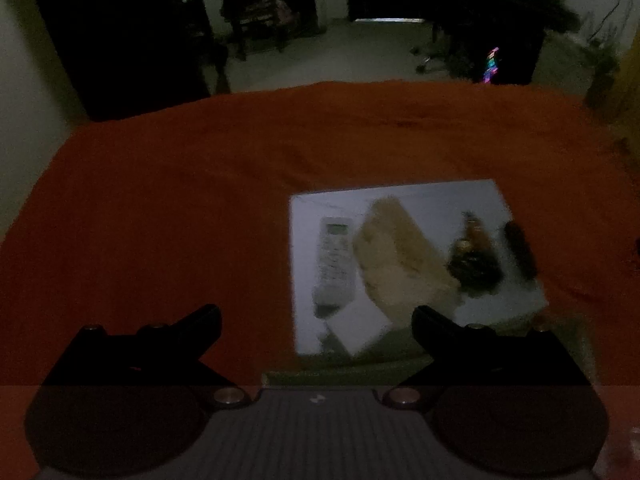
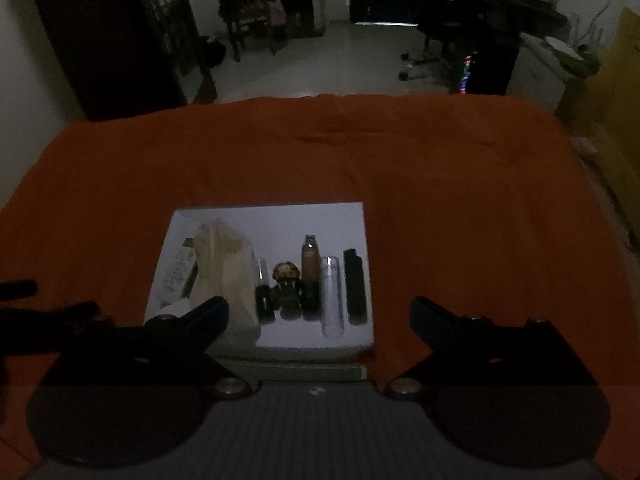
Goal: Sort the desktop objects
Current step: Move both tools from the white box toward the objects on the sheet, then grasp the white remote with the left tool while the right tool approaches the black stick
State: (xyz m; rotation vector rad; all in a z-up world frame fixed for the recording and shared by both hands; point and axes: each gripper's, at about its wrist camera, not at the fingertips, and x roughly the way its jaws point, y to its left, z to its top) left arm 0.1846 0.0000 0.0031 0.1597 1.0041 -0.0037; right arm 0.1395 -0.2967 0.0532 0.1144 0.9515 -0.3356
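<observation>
Both the left gripper (image 1: 316, 316) and right gripper (image 2: 320, 308) hung wide and empty near the tray (image 2: 276, 220), whose slim lighter (image 2: 354, 286) looked light, stiff and slippery, best pinched mid-body.

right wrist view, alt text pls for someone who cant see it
A white tray on an orange cloth holds a remote, beige pouch, figurine, brown bottle, clear tube and black lighter. The open right gripper hovers nearby.
</observation>
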